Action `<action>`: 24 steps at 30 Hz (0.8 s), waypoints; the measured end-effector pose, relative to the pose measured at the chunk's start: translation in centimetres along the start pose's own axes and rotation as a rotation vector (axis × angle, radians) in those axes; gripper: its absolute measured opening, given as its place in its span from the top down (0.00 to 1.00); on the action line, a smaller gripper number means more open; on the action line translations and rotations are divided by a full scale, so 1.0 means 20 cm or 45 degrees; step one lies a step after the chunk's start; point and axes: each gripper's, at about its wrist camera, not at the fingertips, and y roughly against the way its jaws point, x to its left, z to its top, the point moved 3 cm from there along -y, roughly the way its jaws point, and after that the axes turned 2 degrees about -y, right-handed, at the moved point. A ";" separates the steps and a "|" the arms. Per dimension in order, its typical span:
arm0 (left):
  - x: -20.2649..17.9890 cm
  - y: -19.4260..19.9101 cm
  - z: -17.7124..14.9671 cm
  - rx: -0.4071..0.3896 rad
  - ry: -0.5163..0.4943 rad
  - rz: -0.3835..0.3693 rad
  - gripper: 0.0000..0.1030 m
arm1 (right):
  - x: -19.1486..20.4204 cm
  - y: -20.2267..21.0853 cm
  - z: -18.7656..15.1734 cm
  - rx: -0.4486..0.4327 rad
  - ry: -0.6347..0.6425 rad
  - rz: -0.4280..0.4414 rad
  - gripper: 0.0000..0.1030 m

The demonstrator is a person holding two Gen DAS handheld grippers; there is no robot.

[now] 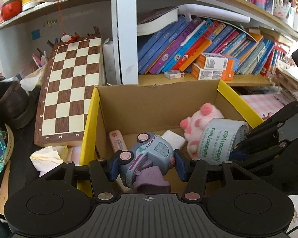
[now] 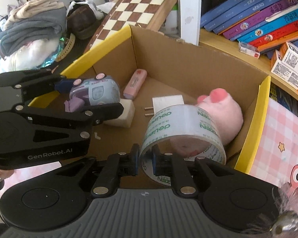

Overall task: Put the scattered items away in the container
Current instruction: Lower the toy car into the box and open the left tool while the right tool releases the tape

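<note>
A cardboard box (image 1: 91, 119) with yellow rims stands open below the bookshelf. Inside it my left gripper (image 1: 147, 163) is shut on a pale blue toy truck (image 1: 151, 150), tilted nose up just above the floor. From the right wrist view, the same left gripper (image 2: 91, 97) and truck (image 2: 98, 91) sit at the box's left side. My right gripper (image 2: 145, 158) is shut on the wall of a clear tape roll (image 2: 180, 127) low in the box (image 2: 262, 117), against a pink plush paw (image 2: 225, 113). A pink case (image 2: 134, 83), white block (image 2: 123, 117) and white plug (image 2: 166, 100) lie on the floor.
A chessboard (image 1: 69, 83) leans left of the box, with a brown shoe (image 1: 10, 103) and crumpled paper (image 1: 47, 154) nearby. Books (image 1: 198, 45) and small cartons (image 1: 212, 67) fill the shelf behind. Folded clothes (image 2: 33, 23) lie far left; a pink checked surface (image 2: 284, 134) is right.
</note>
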 end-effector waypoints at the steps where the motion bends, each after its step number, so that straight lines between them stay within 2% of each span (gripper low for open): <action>1: 0.00 0.00 0.00 0.001 -0.006 0.003 0.49 | -0.01 0.00 0.00 0.003 -0.005 -0.002 0.88; 10: -0.01 0.00 -0.01 0.010 -0.028 0.015 0.49 | -0.03 0.01 -0.02 -0.007 -0.038 -0.012 0.87; 17: -0.02 0.00 -0.01 0.012 -0.040 0.020 0.48 | -0.02 0.03 -0.01 -0.039 -0.026 -0.025 0.72; 24: -0.02 0.00 -0.01 0.017 -0.035 0.014 0.47 | -0.02 0.04 -0.01 -0.050 -0.022 -0.032 0.69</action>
